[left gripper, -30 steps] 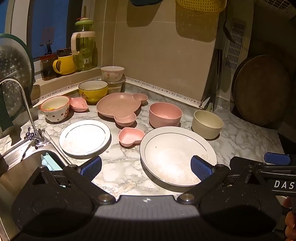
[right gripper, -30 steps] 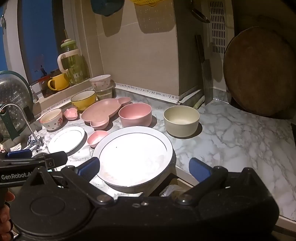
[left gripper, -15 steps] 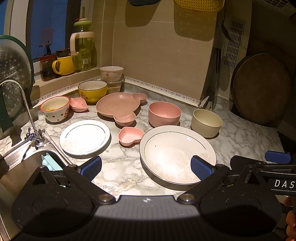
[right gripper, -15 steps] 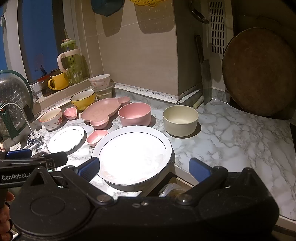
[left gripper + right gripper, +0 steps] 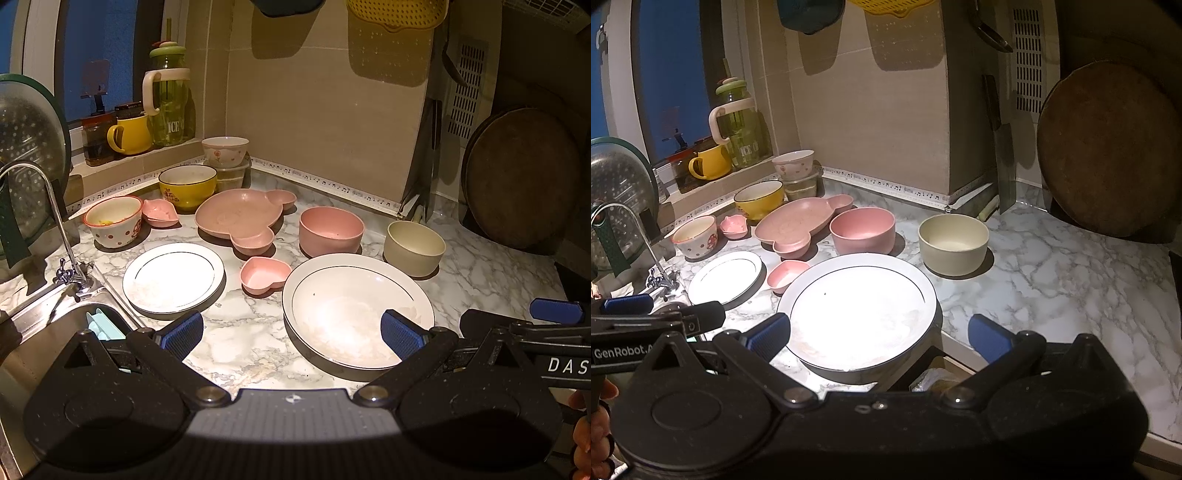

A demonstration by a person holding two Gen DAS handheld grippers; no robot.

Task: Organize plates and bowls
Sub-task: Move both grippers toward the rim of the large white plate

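Large plate (image 5: 857, 310) between right claw (image 5: 879, 338) fingers

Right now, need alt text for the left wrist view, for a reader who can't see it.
Open left tongs hover empty over a marble counter crowded with dishes: a large white plate nearest, a smaller white plate to its left, a pink heart dish between them. Behind stand a pink bowl, a cream bowl and a pink bear-shaped tray; a sink lies left.

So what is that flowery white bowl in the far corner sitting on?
The flowery bowl sits on a lidded, see-through container, behind the yellow bowl. What the container holds cannot be seen: the bowl covers its top, and its sides are too dim.
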